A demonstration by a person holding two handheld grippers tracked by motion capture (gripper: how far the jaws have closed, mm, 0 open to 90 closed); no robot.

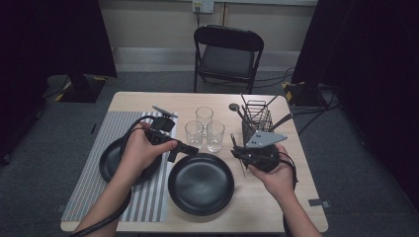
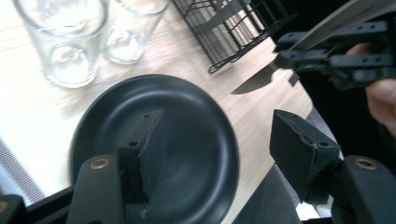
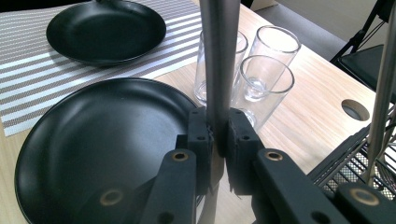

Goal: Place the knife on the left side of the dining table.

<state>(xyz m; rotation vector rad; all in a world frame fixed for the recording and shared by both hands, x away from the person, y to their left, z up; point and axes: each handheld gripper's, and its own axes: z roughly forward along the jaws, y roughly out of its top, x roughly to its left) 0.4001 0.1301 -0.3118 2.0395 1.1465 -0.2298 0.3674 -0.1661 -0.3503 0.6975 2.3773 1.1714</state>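
Landmark: wire caddy [image 1: 257, 120], black, far right part of wooden table [image 1: 301, 197], w/ utensils standing in it.

- 3 clear glasses [image 1: 204, 129] just left of caddy, clustered, upright.
- Black plate [image 1: 200, 183] nearer than caddy and to its left, on bare wood.
- 2nd black plate [image 3: 106, 30] further left of caddy — sits on striped grey placemat [image 1: 99, 163].
- Round hole in tabletop [image 3: 354, 109] near caddy.
- Black folding chair [image 1: 228, 54] beyond caddy, off the table, on grey floor — wall socket [image 1: 203, 6] behind it.
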